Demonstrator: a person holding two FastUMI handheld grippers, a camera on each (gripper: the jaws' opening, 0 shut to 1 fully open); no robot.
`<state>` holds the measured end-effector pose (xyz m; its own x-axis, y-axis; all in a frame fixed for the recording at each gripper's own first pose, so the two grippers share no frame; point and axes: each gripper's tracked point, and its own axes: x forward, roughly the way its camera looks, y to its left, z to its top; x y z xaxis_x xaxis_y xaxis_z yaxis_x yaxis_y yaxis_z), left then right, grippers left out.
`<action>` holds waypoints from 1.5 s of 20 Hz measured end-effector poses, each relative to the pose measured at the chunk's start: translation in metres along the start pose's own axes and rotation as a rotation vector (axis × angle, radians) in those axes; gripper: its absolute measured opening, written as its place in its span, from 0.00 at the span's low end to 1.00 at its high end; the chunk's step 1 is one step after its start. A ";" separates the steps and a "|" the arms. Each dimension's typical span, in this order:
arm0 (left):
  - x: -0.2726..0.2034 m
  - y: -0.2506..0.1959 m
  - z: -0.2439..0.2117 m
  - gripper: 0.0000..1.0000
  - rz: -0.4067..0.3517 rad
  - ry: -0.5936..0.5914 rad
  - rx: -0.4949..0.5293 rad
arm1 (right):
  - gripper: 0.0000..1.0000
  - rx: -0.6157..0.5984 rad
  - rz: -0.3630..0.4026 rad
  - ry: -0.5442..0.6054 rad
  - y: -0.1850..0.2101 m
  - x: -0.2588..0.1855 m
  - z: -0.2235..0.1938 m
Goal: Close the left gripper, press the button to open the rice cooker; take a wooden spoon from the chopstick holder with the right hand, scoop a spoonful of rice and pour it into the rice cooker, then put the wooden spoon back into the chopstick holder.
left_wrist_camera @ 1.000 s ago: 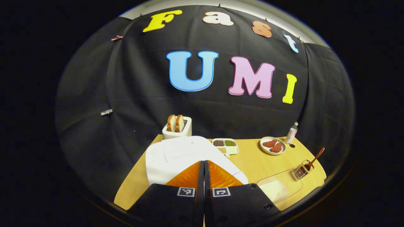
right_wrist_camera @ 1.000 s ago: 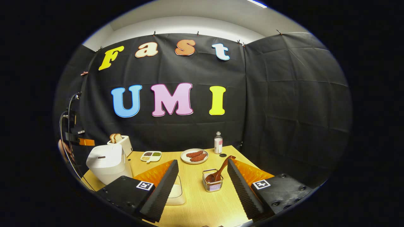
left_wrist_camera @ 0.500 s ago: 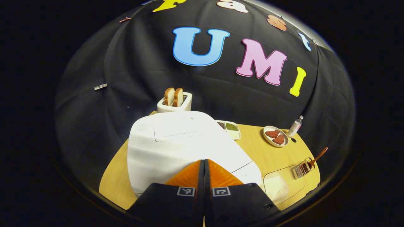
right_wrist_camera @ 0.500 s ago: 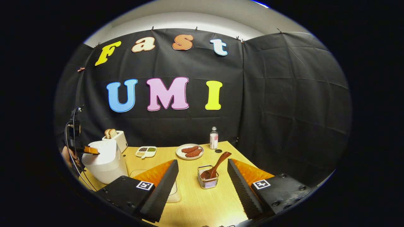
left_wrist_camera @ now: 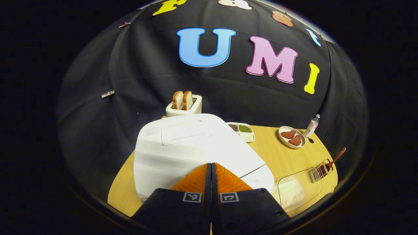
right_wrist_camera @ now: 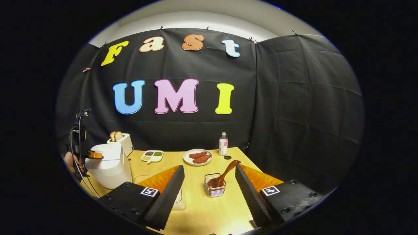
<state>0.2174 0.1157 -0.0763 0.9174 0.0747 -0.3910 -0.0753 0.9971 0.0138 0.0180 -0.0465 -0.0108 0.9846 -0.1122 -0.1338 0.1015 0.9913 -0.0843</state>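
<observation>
Yellow table (right_wrist_camera: 202, 209) carries a rigid white rice cooker (left_wrist_camera: 196, 147), lid down, under the left gripper (left_wrist_camera: 211, 169), pinched together and empty. Light, stiff wooden spoon (right_wrist_camera: 225, 171) leans in the chopstick holder (right_wrist_camera: 214, 189); its raised handle looks the best hold for the wide-spread, empty right gripper (right_wrist_camera: 209, 182).

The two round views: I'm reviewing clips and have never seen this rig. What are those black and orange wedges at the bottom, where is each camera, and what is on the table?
No robot arm here: a person holds a pair of two-finger tongs in each hand, with a fisheye camera riding on each.

In the left gripper view, the left tongs are shut, empty, tips at the white rice cooker, whose lid is down. The right gripper view shows those same tongs from the side at the cooker.

The right tongs are open and hold nothing, pointing at a wire chopstick holder with the wooden spoon leaning in it.

On the wooden table: a clear tray of rice, a toaster with bread, a divided dish of beans, a plate of meat and a small bottle.
</observation>
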 end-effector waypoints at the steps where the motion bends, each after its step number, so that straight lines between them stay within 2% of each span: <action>1: -0.007 0.000 0.018 0.06 0.032 -0.065 0.020 | 0.98 -0.001 0.001 -0.006 -0.006 0.004 0.001; 4: -0.053 0.001 0.085 0.09 0.140 -0.286 0.097 | 0.98 -0.011 0.027 -0.013 -0.011 0.027 0.003; 6: -0.088 -0.025 0.113 0.11 0.112 -0.375 0.087 | 0.98 0.001 0.060 -0.031 -0.011 0.044 0.010; 8: -0.116 -0.047 0.118 0.17 0.080 -0.418 0.042 | 0.98 0.026 0.089 -0.024 -0.012 0.061 0.008; 9: -0.127 -0.059 0.116 0.15 0.063 -0.427 0.016 | 0.98 0.037 0.099 -0.016 -0.014 0.068 0.007; 11: -0.147 -0.080 0.105 0.35 0.035 -0.427 -0.027 | 0.98 0.053 0.120 0.009 -0.018 0.080 -0.001; 12: -0.154 -0.090 0.099 0.52 0.022 -0.418 -0.029 | 0.98 0.055 0.123 0.018 -0.025 0.086 -0.004; 13: -0.160 -0.097 0.089 0.62 0.020 -0.410 -0.018 | 0.98 0.059 0.123 0.027 -0.032 0.091 -0.008; 15: -0.170 -0.107 0.075 0.95 0.031 -0.396 0.011 | 0.98 0.073 0.124 0.053 -0.046 0.102 -0.018; 20: -0.179 -0.119 0.050 0.98 0.093 -0.335 0.012 | 0.98 0.136 0.134 0.177 -0.068 0.139 -0.058; 25: -0.179 -0.134 0.033 0.98 0.152 -0.274 -0.049 | 0.98 0.219 0.169 0.302 -0.067 0.179 -0.100; 30: -0.184 -0.140 0.021 0.98 0.222 -0.234 -0.068 | 0.99 0.268 0.175 0.427 -0.067 0.214 -0.151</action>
<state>0.0676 -0.0371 0.0129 0.9400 0.2999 -0.1629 -0.3023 0.9532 0.0106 0.2003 -0.1473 -0.1829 0.8505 0.0932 -0.5176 0.0289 0.9744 0.2231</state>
